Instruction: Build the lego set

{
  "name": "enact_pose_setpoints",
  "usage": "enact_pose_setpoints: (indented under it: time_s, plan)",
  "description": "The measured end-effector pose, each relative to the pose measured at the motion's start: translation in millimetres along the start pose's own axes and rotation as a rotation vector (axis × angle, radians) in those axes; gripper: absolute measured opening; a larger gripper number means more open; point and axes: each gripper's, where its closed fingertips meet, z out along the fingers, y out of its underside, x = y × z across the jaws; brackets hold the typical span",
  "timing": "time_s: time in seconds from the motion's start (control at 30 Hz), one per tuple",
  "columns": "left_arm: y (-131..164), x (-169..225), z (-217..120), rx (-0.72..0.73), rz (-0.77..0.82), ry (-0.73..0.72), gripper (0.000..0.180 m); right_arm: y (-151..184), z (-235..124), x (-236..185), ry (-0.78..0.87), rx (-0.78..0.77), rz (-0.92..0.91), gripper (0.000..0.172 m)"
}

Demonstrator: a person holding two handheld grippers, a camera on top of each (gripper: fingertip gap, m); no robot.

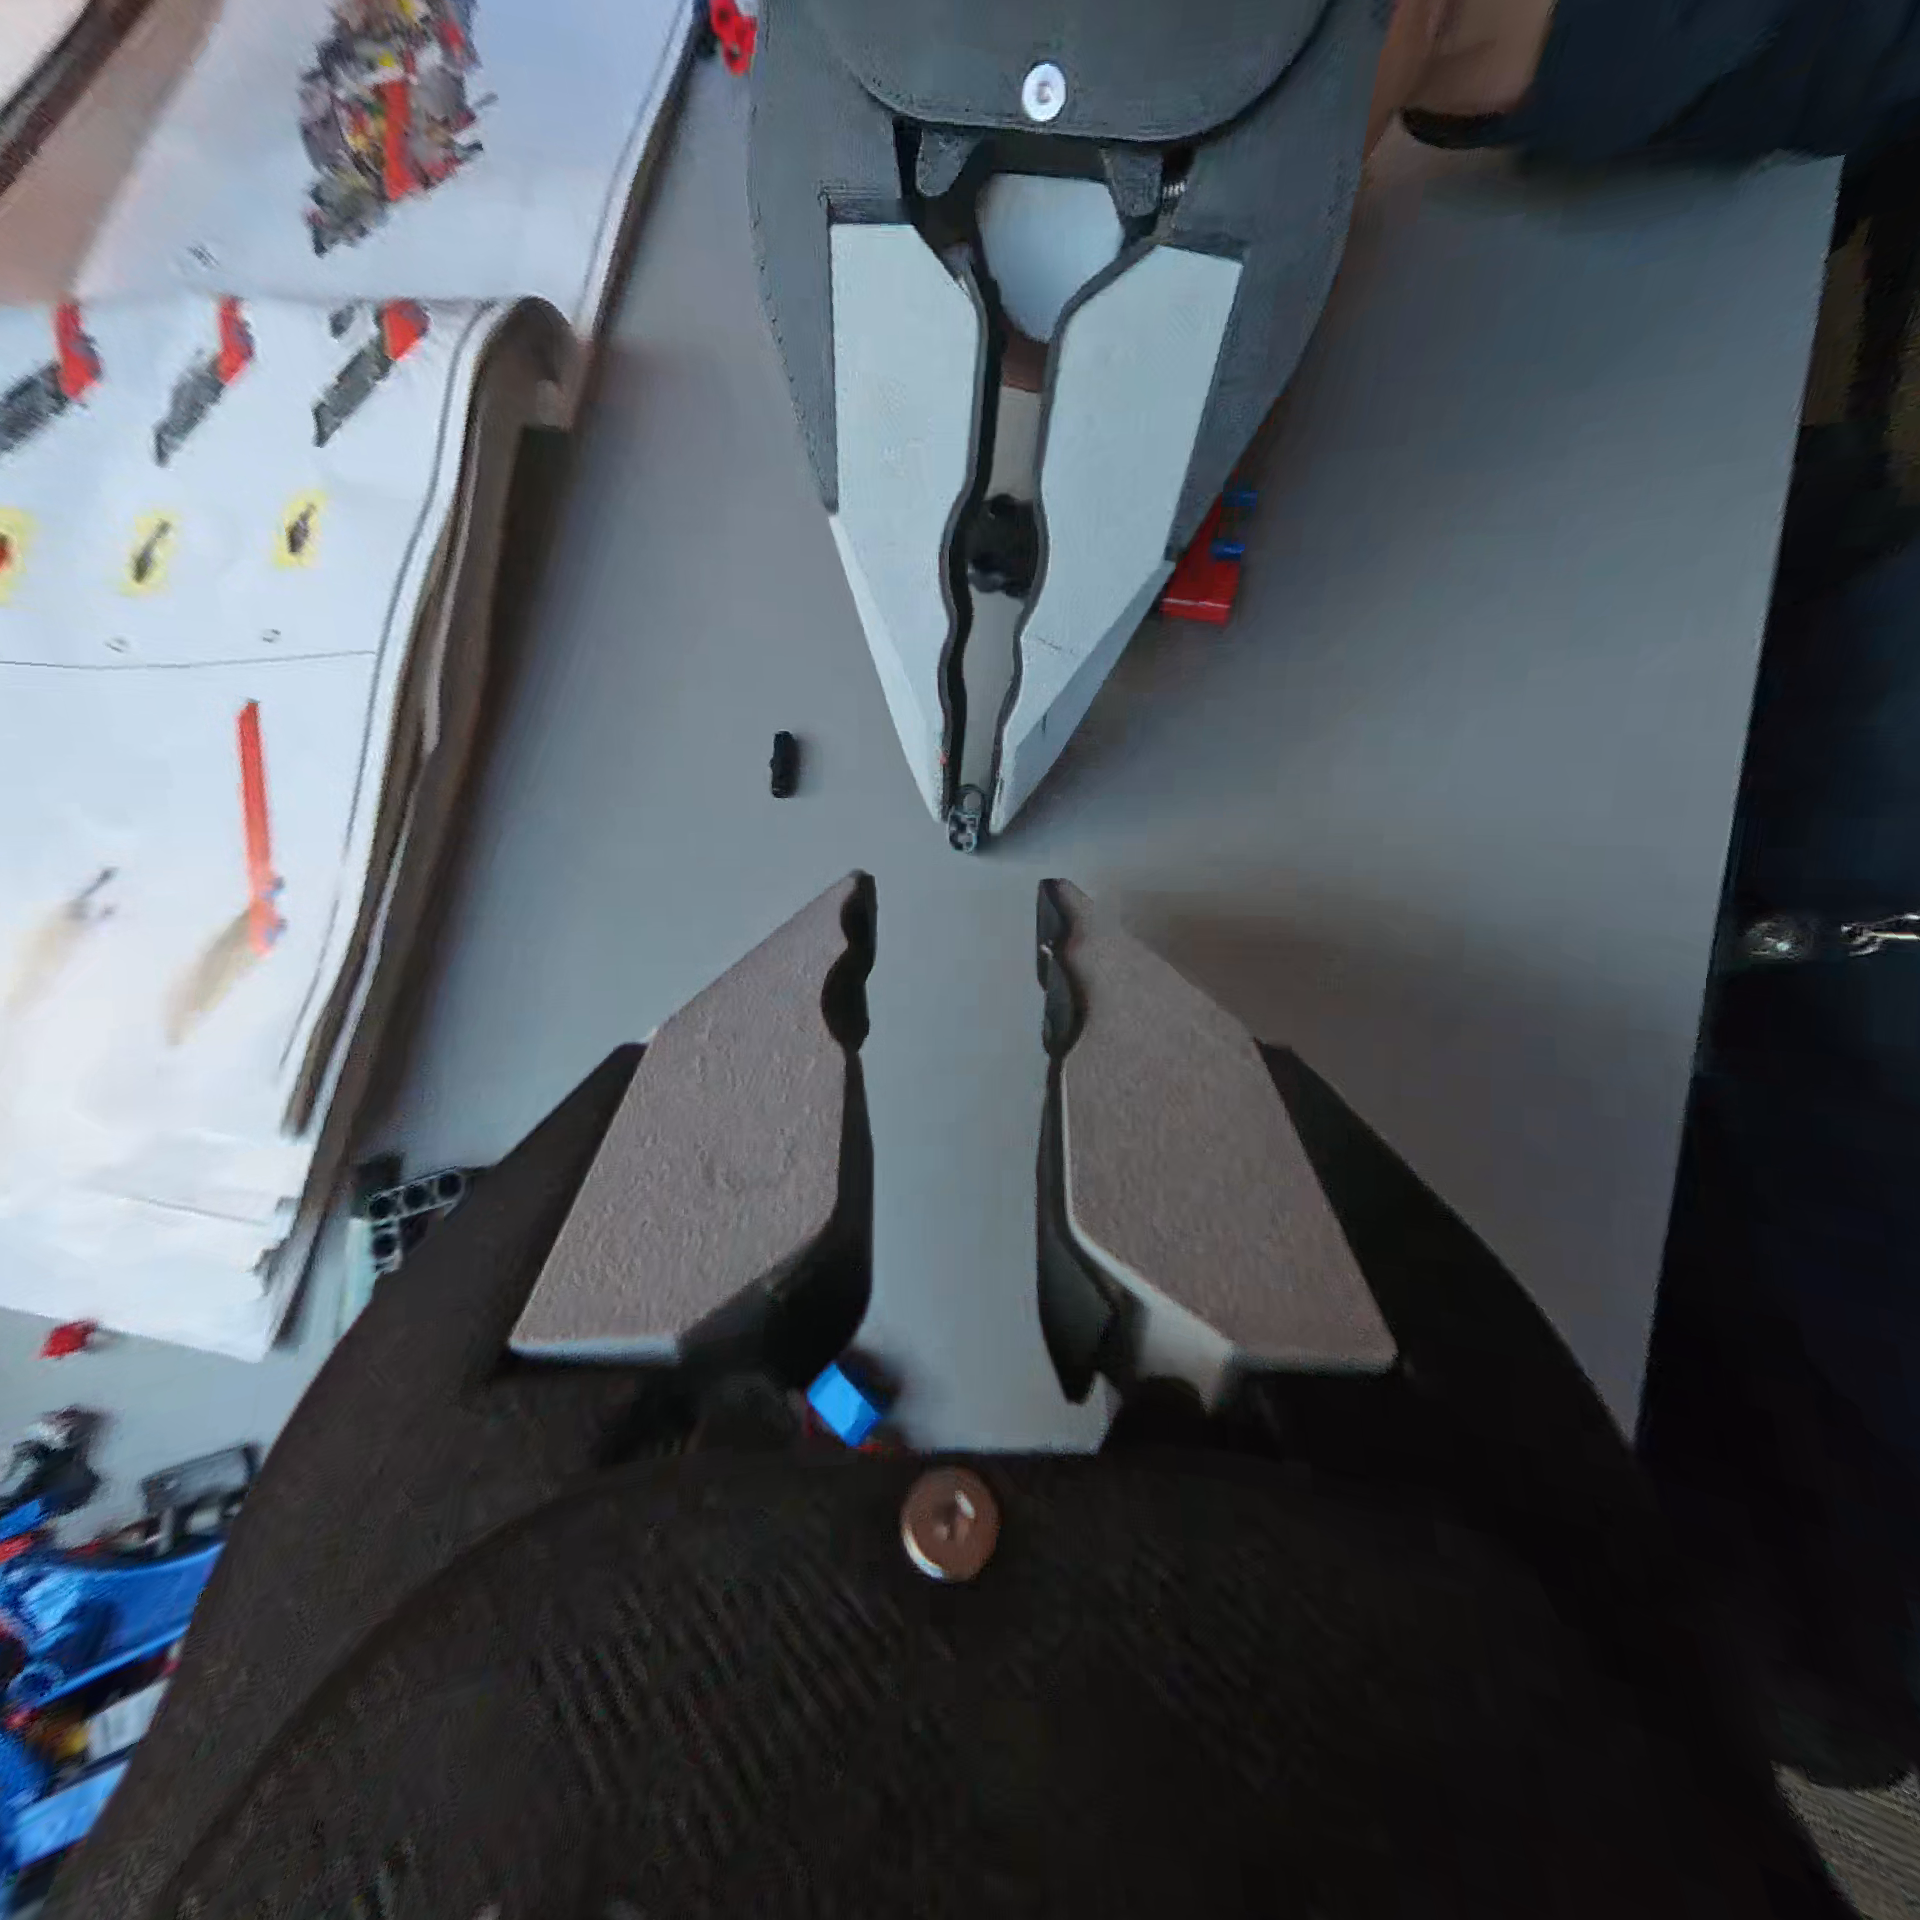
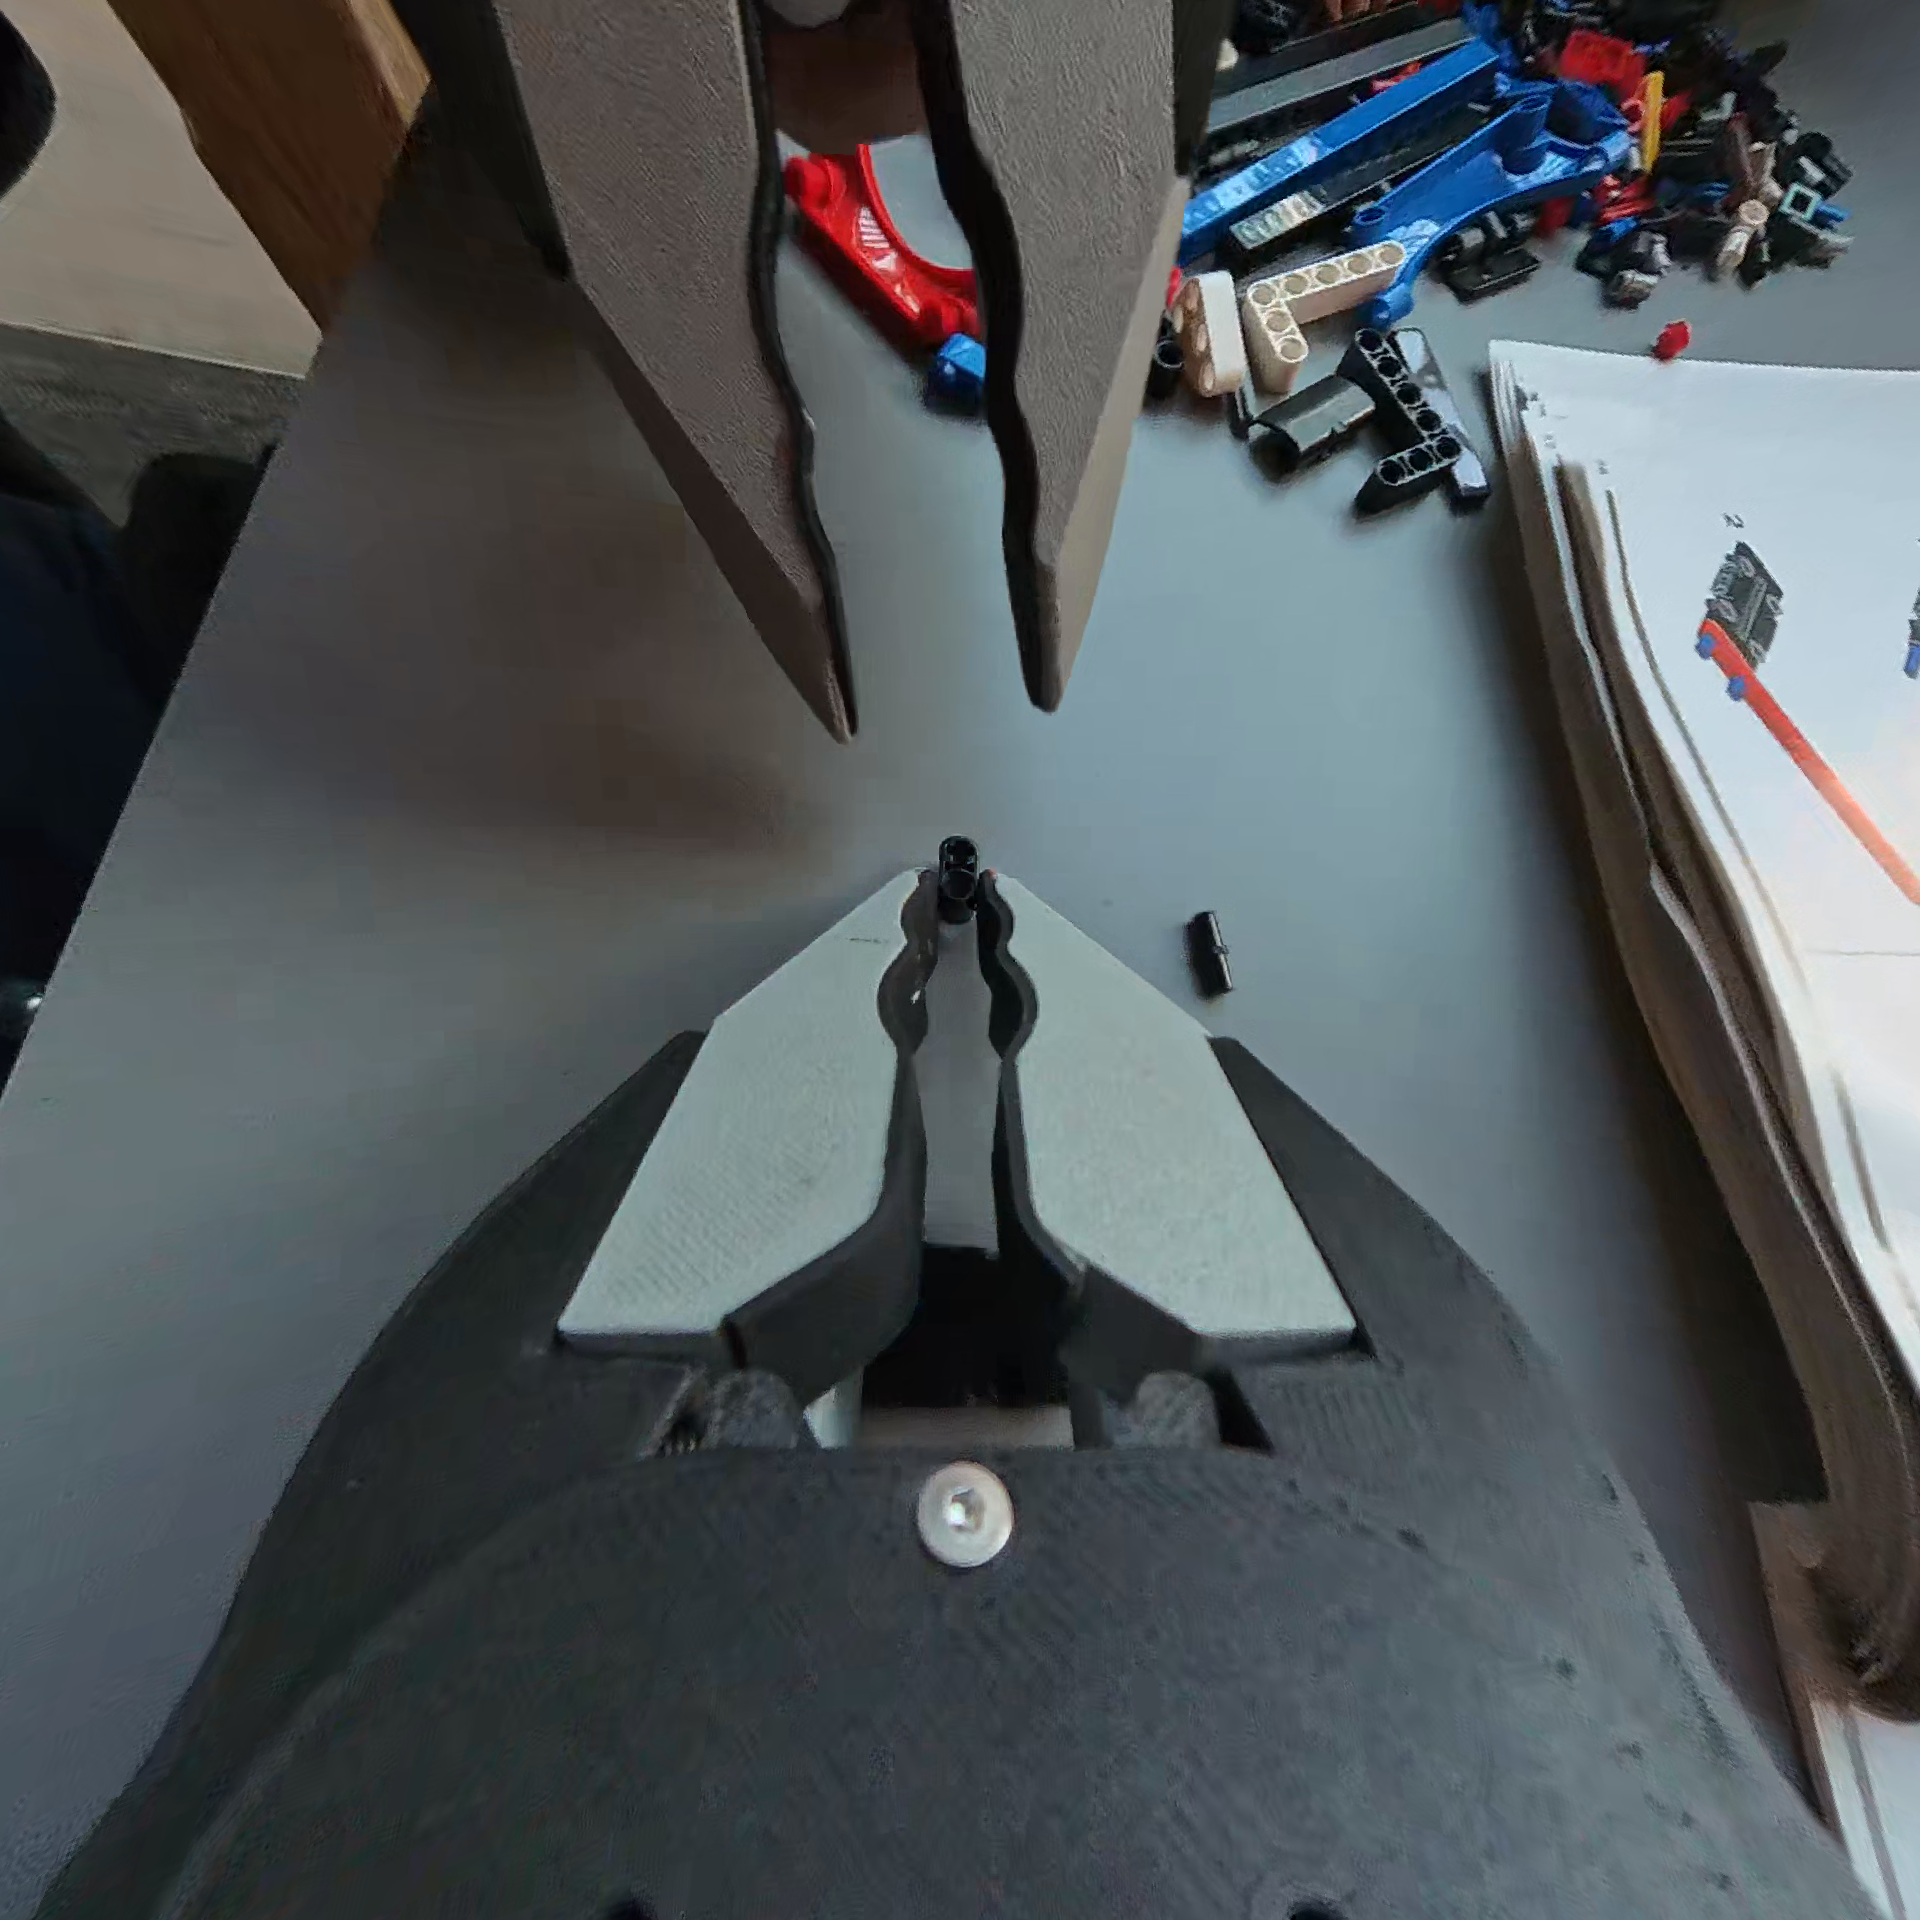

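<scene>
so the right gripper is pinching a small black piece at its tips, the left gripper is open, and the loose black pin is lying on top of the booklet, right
Not quite. The loose black pin lies on the bare grey table, beside the booklet, not on it; the right wrist view shows this. The rest holds: the right gripper pinches a small black piece at its tips, and the left gripper is open.

We hold our two grippers tip to tip, close but apart. Our left gripper has its jaws spread with nothing between them. Our right gripper has its jaws nearly together, pinching a small black piece at the very tips.
</scene>
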Motion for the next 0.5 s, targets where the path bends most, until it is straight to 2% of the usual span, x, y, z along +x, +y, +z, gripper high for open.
enact_pose_setpoints:
  time_s: [0.13, 0.3, 0.5]
  plan:
    - [11, 1, 16, -0.047, -0.017, 0.049, 0.025, -3, 2, -2, -0.004, 0.015, -0.038, 0.005]
    - [13, 4, 27, -0.094, 0.046, 0.071, 0.011, -1, 2, -6, -0.049, 0.004, -0.014, 0.005]
    - [11, 8, 31, -0.102, 0.041, 0.116, 0.011, 0, 3, -5, -0.052, -0.008, -0.018, 0.005]
